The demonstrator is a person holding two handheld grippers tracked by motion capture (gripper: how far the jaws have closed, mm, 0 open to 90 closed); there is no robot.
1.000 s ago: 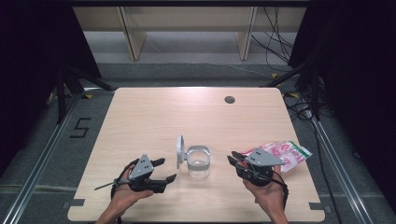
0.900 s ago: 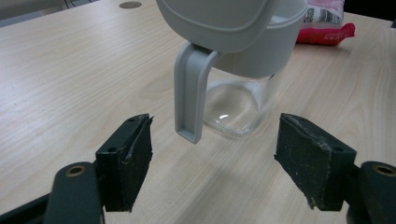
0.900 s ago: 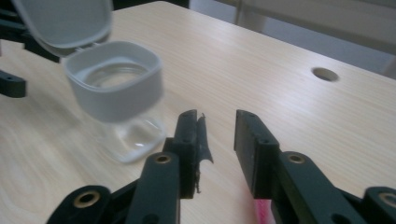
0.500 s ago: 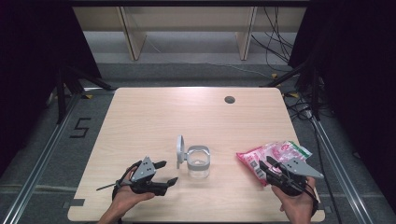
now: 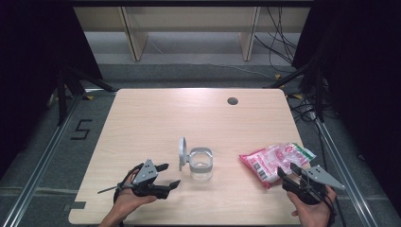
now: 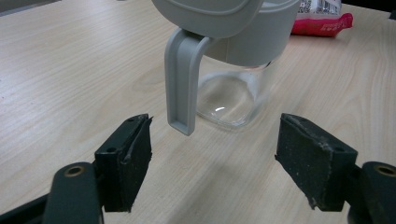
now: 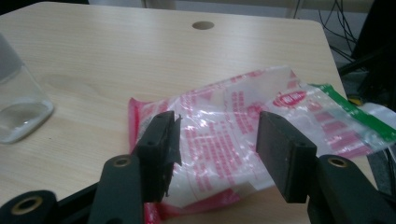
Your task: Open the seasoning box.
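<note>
Pale wooden surface point(image 5: 156, 123) near the person's edge: the right gripper point(image 5: 292, 176) sits at the red-and-white snack bag point(image 5: 274, 160), its jaws just opened and standing apart around the near end without pressing, so the pickup looks yet to come. Left of it, the left gripper point(image 5: 169, 176) rests with jaws wide apart, facing the clear jar point(image 5: 200, 165) with its grey lid point(image 5: 182, 152) flipped up, nothing held. Beyond lies bare board up to a cable hole point(image 5: 232, 100), though the bag sits close to the right edge.
</note>
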